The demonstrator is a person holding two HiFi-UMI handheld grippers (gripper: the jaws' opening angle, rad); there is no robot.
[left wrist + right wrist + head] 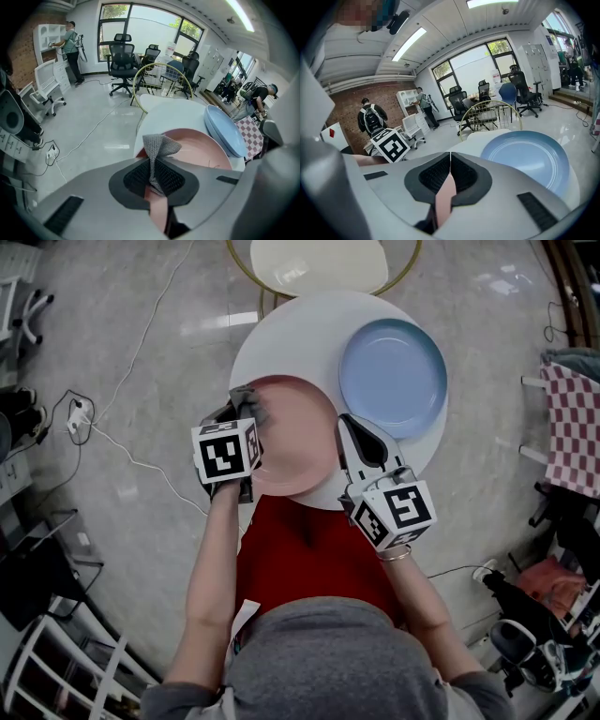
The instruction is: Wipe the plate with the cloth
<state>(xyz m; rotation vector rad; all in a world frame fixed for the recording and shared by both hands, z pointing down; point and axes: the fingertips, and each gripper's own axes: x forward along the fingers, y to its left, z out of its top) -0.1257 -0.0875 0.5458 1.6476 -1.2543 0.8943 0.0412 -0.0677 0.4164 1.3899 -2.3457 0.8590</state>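
A grey cloth (246,399) is held by the left gripper (246,418) at the pink plate's (295,442) left rim. The plate's right edge is met by the right gripper (355,425).

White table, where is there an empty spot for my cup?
The biggest bare patch of the white table is its far side, beyond the pink plate and left of the blue plate. Nearer is crowded: the left gripper holds the grey cloth at the pink plate's left rim, the right gripper pinches its right rim.

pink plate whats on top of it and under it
The grey cloth, pinched in the left gripper, sits on the pink plate's left rim; the rest looks bare. The right gripper clamps the right rim. Underneath is the white table; the patch beneath is covered.
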